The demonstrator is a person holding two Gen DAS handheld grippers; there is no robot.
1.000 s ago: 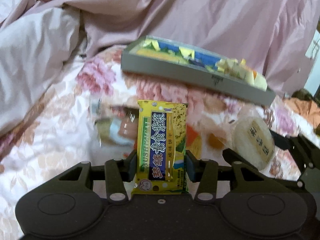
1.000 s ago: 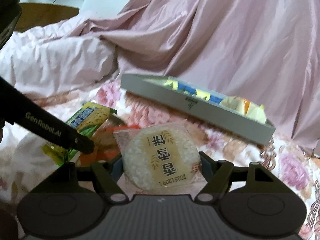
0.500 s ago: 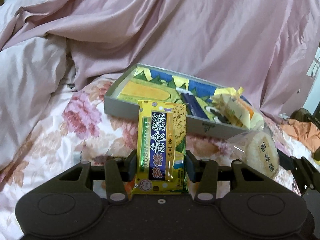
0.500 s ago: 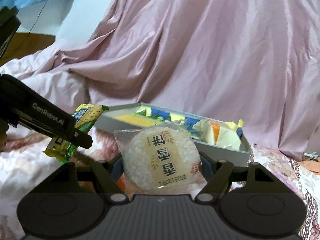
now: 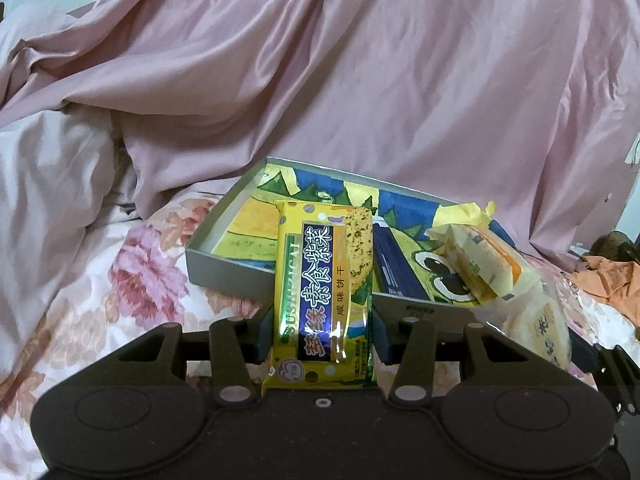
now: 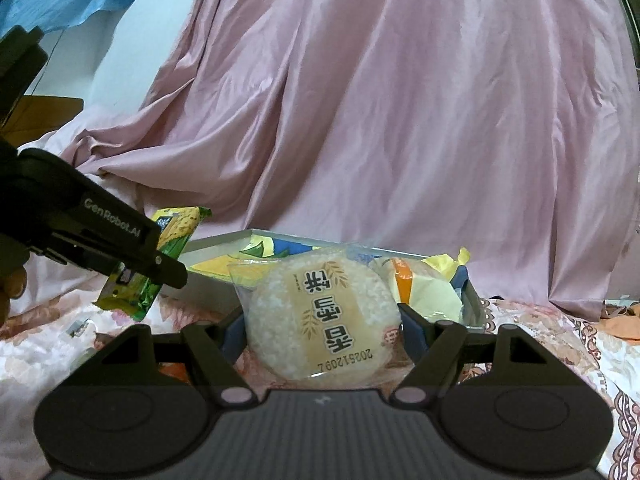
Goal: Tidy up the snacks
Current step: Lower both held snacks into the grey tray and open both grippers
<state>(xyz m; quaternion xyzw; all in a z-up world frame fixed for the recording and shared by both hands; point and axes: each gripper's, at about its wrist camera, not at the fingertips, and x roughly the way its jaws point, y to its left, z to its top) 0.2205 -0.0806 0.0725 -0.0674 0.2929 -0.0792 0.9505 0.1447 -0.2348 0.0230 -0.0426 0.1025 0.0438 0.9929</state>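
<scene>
My left gripper [image 5: 322, 334] is shut on a yellow cracker packet [image 5: 324, 284] with a blue label, held upright just in front of the grey box [image 5: 224, 270]. The box has a colourful printed floor and holds a yellow-orange wrapped snack [image 5: 480, 268] at its right end. My right gripper [image 6: 320, 332] is shut on a round rice cake [image 6: 320, 316] in clear wrap, held near the box [image 6: 208, 278]. The rice cake also shows at the right in the left wrist view [image 5: 540, 332]. The left gripper with its packet [image 6: 160, 256] shows at the left in the right wrist view.
The box lies on a floral bedsheet [image 5: 100, 300]. A pink quilt [image 5: 360, 80] is heaped behind it. An orange cloth [image 5: 612, 280] lies at the far right. Small wrappers [image 6: 80, 326] lie on the sheet at the left.
Both grippers have risen and moved toward the box with their snacks held. The box now sits closer and lower in both views, with its inside showing.
</scene>
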